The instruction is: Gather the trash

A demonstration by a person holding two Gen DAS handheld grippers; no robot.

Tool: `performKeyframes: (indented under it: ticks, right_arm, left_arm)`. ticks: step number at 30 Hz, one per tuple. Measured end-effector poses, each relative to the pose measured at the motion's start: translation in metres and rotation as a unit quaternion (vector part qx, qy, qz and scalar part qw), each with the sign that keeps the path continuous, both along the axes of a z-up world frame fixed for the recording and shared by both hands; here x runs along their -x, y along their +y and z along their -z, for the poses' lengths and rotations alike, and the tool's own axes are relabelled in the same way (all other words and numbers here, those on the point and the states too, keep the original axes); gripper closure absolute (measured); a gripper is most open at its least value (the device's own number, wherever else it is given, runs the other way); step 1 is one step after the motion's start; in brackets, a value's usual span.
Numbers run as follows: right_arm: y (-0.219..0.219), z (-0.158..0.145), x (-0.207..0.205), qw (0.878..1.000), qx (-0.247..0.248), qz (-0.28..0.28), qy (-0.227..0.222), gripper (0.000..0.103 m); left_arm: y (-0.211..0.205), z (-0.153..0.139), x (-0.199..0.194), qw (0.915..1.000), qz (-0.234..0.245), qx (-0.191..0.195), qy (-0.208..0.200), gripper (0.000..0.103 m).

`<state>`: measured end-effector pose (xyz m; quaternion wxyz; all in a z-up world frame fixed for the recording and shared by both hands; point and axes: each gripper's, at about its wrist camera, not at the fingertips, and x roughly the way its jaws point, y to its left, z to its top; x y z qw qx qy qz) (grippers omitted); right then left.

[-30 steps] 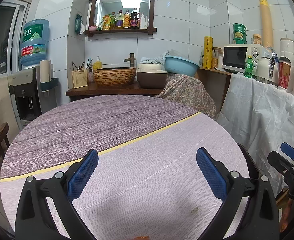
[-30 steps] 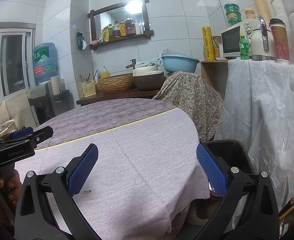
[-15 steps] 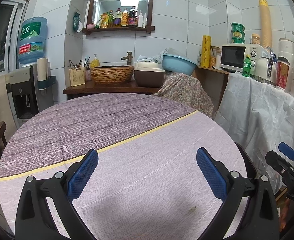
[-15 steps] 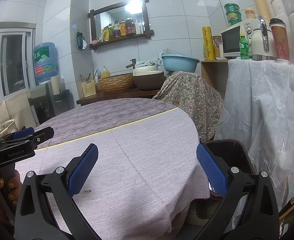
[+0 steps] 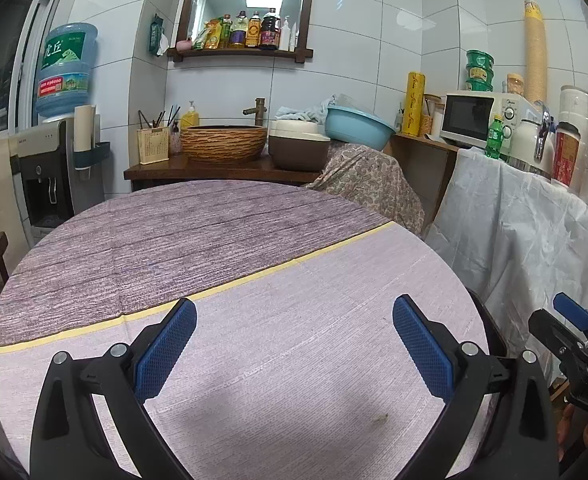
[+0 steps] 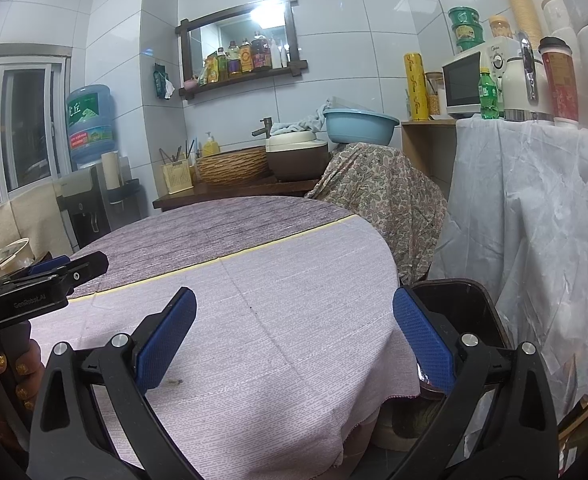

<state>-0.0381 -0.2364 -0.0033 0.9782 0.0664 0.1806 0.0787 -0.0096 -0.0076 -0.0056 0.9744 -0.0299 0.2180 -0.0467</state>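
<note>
Left gripper point(image 5: 294, 344): jaws spread wide, nothing between pads, hovering over round table point(image 5: 254, 280). Right gripper point(image 6: 294, 344): jaws likewise spread, empty, over table edge. Dark trash bin point(image 6: 461, 308): on floor just beside table, right side. No loose trash discernible on cloth. Beyond: basin counter point(image 5: 214, 168), wall shelf point(image 5: 246, 52).

Bin point(image 6: 453, 312) beside table point(image 6: 294, 280), seemingly right; sink point(image 5: 225, 143) behind.

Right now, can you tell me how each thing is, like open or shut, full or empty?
left gripper: open, holding nothing
right gripper: open, holding nothing
bin: open top, beside the table
microwave: door shut
water jug: upside down on dispenser
green bottle: upright, capped
</note>
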Motion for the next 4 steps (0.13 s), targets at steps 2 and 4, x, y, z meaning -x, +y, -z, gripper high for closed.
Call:
performKeyframes:
  ticks: [2,4]
  right_arm:
    - [0.0,0.0001,0.0007,1.0,0.0,0.0,-0.001,0.006]
    - [-0.0003,-0.0001,0.0008,1.0,0.001,0.0,-0.002,0.006]
  left_arm:
    - [-0.0006,-0.0006,0.0015,1.0,0.001,-0.003,-0.005,0.005]
    - [-0.0001,-0.0009,0.002,1.0,-0.003,-0.005,-0.005,0.005]
